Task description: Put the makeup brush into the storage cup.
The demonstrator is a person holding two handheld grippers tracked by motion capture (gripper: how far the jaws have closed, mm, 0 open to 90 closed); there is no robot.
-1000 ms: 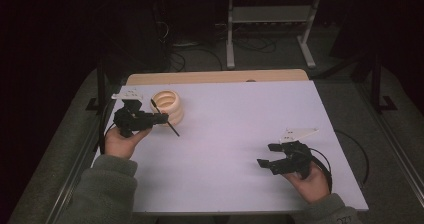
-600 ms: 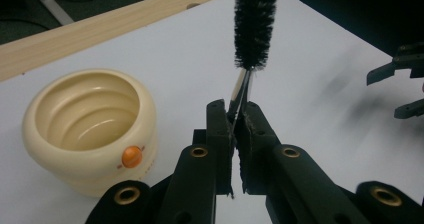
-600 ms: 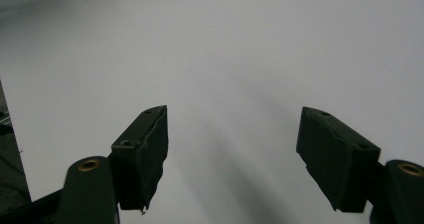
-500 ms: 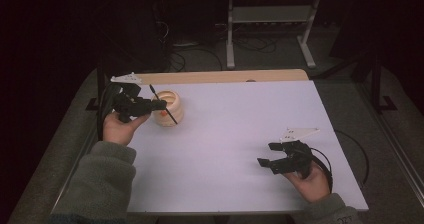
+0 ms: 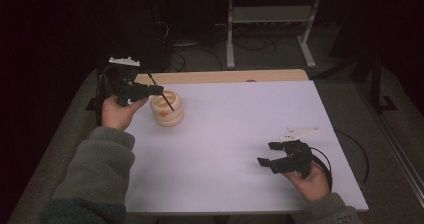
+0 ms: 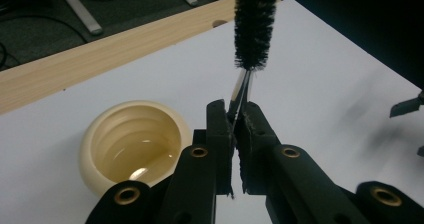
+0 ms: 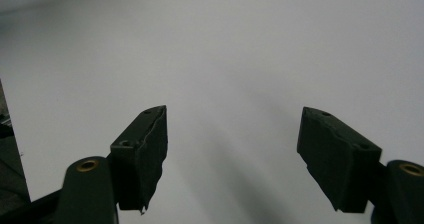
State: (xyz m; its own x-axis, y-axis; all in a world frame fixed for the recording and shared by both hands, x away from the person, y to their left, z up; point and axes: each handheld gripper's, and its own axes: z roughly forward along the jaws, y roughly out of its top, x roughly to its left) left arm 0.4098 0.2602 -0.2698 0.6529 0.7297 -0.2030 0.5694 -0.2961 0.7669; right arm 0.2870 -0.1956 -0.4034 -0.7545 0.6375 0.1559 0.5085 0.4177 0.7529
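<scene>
Black-bristled bottle brush (image 6: 255, 26) on a thin wire stem is clamped in the left claw (image 5: 150, 90), raised above the cream ribbed ceramic bowl (image 5: 167, 109) at the white desk's (image 5: 240, 134) far left. Right claw (image 5: 272, 154) rests near the front right, jaws wide apart, gripping nothing.

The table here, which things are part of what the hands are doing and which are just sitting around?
In use:
- left gripper, shut on the bottle brush
- cream bowl

Idle:
- right gripper, open over the white table
- wooden board at the far edge
</scene>
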